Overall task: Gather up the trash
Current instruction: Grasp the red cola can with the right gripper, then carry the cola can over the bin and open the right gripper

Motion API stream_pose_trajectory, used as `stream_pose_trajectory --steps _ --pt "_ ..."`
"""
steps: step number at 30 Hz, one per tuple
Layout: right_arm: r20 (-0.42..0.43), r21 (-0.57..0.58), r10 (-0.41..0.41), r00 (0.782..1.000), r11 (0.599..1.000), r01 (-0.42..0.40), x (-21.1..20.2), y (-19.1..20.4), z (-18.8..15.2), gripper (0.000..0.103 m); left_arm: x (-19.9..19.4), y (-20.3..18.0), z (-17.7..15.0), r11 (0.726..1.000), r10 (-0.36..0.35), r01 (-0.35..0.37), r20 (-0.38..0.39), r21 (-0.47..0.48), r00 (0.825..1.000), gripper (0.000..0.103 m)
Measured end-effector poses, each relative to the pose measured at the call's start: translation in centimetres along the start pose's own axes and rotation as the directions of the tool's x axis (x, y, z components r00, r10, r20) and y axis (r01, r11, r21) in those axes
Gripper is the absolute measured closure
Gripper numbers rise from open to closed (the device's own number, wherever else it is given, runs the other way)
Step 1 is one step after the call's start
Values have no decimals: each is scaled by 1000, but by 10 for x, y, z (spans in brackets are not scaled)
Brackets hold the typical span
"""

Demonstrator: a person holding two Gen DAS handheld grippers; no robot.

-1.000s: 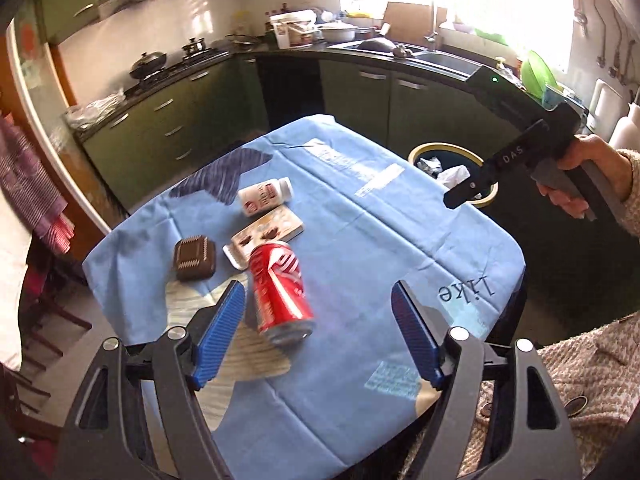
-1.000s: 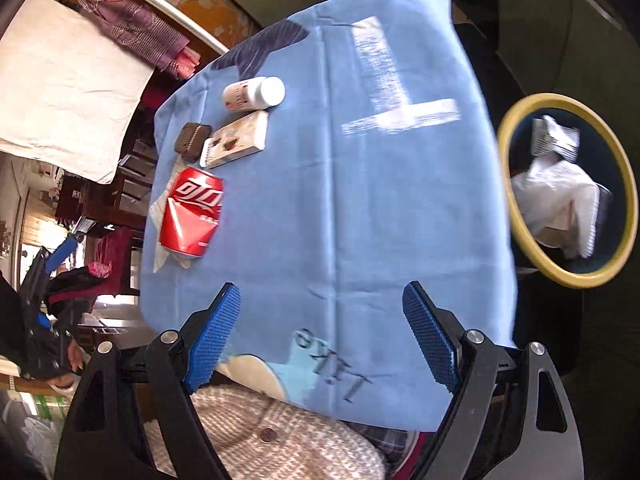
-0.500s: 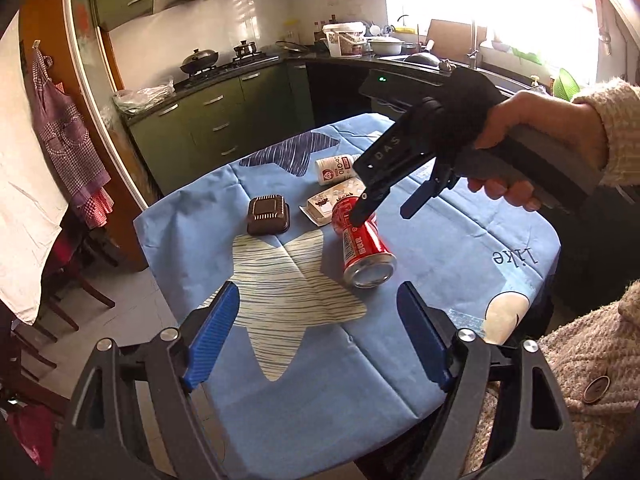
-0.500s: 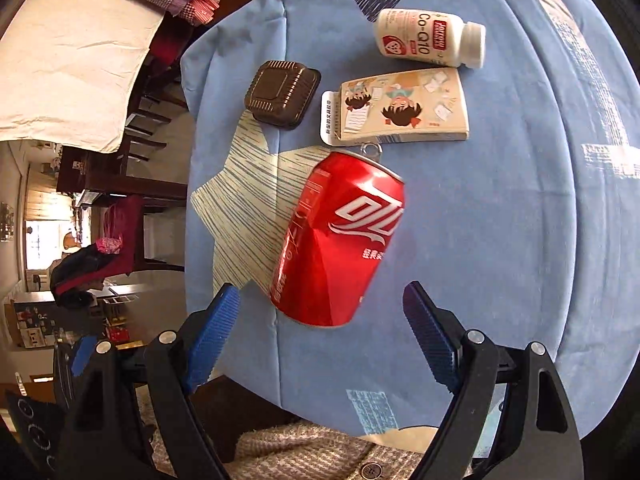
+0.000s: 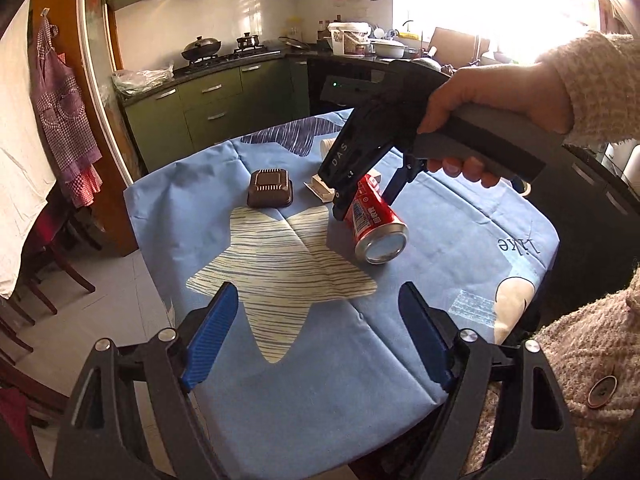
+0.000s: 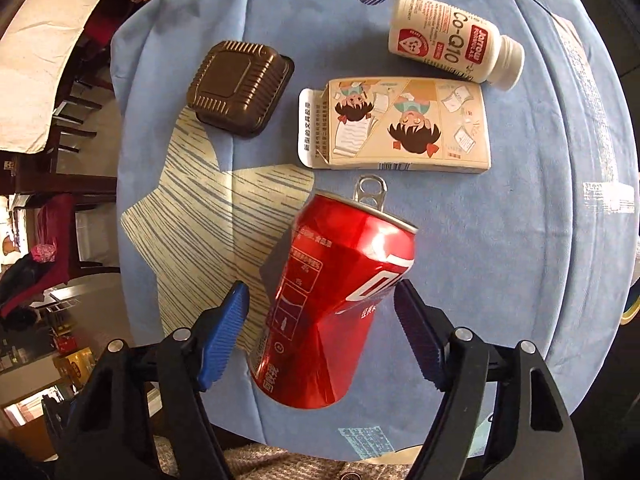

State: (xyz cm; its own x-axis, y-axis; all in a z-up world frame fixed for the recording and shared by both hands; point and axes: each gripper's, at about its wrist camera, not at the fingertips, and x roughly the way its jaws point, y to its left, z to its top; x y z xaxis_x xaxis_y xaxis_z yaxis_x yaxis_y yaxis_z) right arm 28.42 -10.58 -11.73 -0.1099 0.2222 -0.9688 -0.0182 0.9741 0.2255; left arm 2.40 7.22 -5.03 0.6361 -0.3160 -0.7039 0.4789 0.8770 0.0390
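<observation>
A dented red soda can [image 6: 340,300] lies on its side on the blue-clothed table [image 6: 540,220]. My right gripper [image 6: 322,332] points steeply down over the can, which lies between its closing jaws. The left pad still stands clear of the can. The left wrist view shows that gripper [image 5: 366,200] straddling the can [image 5: 372,220]. My left gripper [image 5: 318,336] hangs open over the table's near part with nothing between its fingers. Beyond the can lie a brown plastic tray [image 6: 240,88], a flat cartoon carton [image 6: 400,124] and a white bottle [image 6: 452,42].
Dark wooden chairs [image 5: 52,256] stand left of the table. Green kitchen cabinets [image 5: 208,108] with a stove run along the far wall. A knitted sleeve and sweater [image 5: 576,360] fill the lower right of the left wrist view.
The right gripper swung from the bin side of the table over to the can, dropped around it and narrowed its jaws. The left gripper drew back from the can toward the near edge.
</observation>
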Motion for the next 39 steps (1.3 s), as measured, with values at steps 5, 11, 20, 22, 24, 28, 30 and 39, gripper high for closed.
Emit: stream_pose_trajectory --steps 5,11,20,22,24,28,30,39 --pt "-46 -41 -32 998 999 30 7 -9 -1 48 4 3 -9 1000 -15 15 -8 -9 1000 23" --pt "-64 -99 -35 997 995 28 1 -26 -3 54 7 5 -13 1000 -20 20 -15 -20 1000 22" --pt "-53 -228 -17 998 974 5 6 -23 -14 55 4 -8 -7 1000 -24 24 -14 -11 1000 21" --pt "-45 -246 -2 999 969 -9 2 -26 -19 60 4 -12 -4 1000 -25 25 -16 -1 1000 20" --pt "-39 -251 14 999 968 -23 -3 -33 -24 62 4 -15 -2 1000 -24 24 -19 4 1000 20" --pt "-18 -248 25 1000 968 -29 -11 -47 -28 63 8 -22 5 999 -26 27 -26 19 999 20" --pt "1 -254 27 1000 967 -26 -18 -53 -30 63 10 -26 7 999 -31 32 -32 31 999 20" --pt "87 -257 66 994 966 -41 -57 -81 -45 64 15 -39 17 998 -39 41 -46 51 998 20"
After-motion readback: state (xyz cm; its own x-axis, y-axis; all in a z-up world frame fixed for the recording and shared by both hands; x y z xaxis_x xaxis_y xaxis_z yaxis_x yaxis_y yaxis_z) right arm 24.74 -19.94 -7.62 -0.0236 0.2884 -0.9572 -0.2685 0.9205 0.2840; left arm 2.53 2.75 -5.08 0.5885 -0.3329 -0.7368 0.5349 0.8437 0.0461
